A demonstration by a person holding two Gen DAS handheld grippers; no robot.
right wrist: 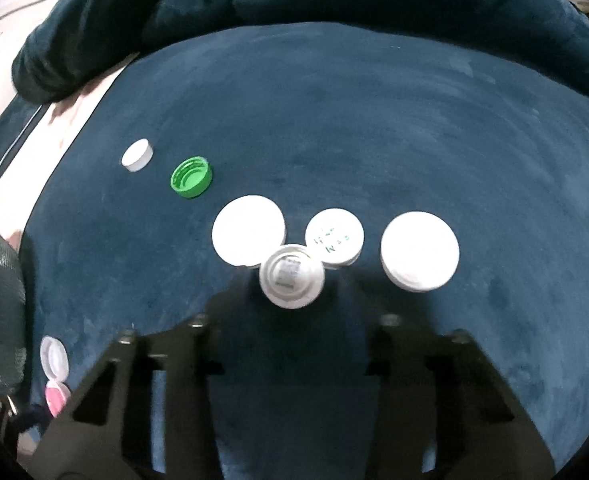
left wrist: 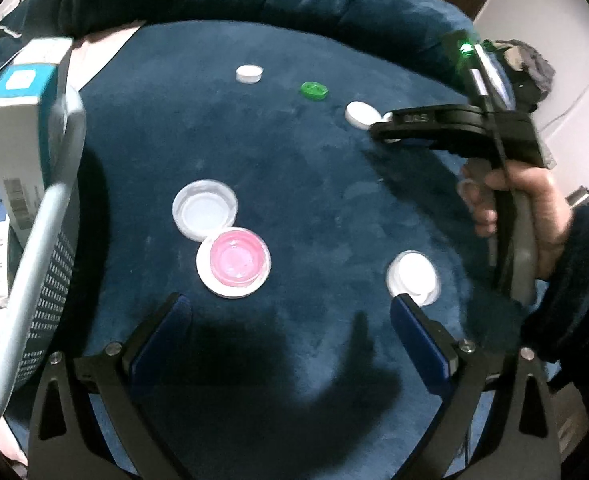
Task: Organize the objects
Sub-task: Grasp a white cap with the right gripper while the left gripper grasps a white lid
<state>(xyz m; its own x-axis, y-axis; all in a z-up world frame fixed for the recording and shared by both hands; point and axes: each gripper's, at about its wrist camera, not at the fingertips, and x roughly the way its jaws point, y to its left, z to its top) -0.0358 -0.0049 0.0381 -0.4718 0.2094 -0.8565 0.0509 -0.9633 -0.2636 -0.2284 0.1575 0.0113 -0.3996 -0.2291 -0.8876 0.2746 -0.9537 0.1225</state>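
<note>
Scattered across a dark blue velvet cushion surface point(right wrist: 374, 128): round white plastic lids, one small green threaded plastic cap point(right wrist: 191, 176) lying open side up, one small white cap point(right wrist: 137, 154) beside it.

Right claw point(right wrist: 294, 344) wide open, empty, hovering low over a cluster of four white lids; nearest, a ridged white lid with a printed label point(right wrist: 292, 276), overlapping a plain flat white lid point(right wrist: 248, 230) and just beside a white lid with green print point(right wrist: 335, 238). Probably resting partly on its neighbours, though blur hides the contact.

Left claw point(left wrist: 290, 316) also spread wide, holding nothing, near a pink-centred white lid point(left wrist: 233, 263) touching a clear-white hollow lid point(left wrist: 205, 209); another white lid point(left wrist: 413, 277) just off its right finger. Grey mesh basket point(left wrist: 42, 264) with boxes at far left.

For a clean pick of the labelled lid: centre over it, fingers straddling the rim, descend straight, close gently, avoid nudging the neighbours.
</note>
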